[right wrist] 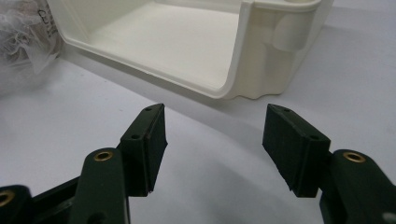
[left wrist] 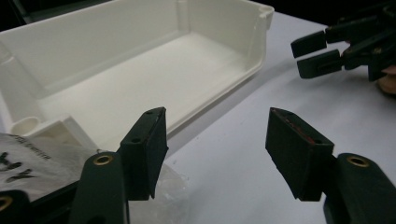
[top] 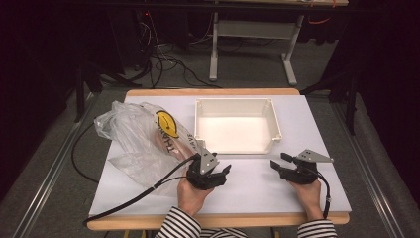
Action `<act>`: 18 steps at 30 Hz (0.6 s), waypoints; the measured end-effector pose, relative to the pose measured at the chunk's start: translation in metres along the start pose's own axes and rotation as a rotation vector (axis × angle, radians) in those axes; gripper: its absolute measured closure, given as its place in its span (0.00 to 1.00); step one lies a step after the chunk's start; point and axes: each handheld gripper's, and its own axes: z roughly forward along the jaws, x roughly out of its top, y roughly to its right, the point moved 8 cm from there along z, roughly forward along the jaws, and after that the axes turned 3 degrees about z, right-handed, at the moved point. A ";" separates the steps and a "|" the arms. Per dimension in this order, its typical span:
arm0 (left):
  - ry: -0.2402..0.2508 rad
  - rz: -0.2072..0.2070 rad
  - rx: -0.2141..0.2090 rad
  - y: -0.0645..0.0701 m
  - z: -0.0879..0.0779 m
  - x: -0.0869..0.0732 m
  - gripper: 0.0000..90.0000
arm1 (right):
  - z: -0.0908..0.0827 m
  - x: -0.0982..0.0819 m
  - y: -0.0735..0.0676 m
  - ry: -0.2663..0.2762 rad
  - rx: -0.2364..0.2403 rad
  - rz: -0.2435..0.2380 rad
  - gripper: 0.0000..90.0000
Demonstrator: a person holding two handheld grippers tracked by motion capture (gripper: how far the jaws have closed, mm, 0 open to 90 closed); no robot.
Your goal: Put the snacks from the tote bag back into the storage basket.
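1. Left gripper (top: 222, 174) hovered with its jaws wide and empty beside the crinkled clear plastic bag (top: 141, 139) near the desk's left edge, apparently ready to grasp it.
2. Right gripper (top: 278, 163) waited, likewise gaping and empty, before the white rectangular plastic bin (top: 237, 146) at the desk's back edge.

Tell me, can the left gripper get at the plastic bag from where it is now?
Probably yes. The left gripper is open with nothing between its jaws, and the plastic bag lies right beside it on the table, nothing between them. It points toward the right gripper, so it would need turning.
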 end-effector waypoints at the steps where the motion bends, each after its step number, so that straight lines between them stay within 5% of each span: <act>1: 0.000 -0.019 0.008 -0.005 -0.003 0.000 0.43 | 0.000 0.000 0.000 0.001 0.000 0.001 0.44; 13: -0.010 -0.094 0.109 -0.044 -0.037 -0.014 0.40 | 0.000 0.000 0.000 -0.001 -0.005 0.000 0.44; 18: -0.019 -0.083 0.149 -0.054 -0.047 -0.015 0.38 | 0.001 0.000 -0.001 -0.004 -0.002 -0.015 0.44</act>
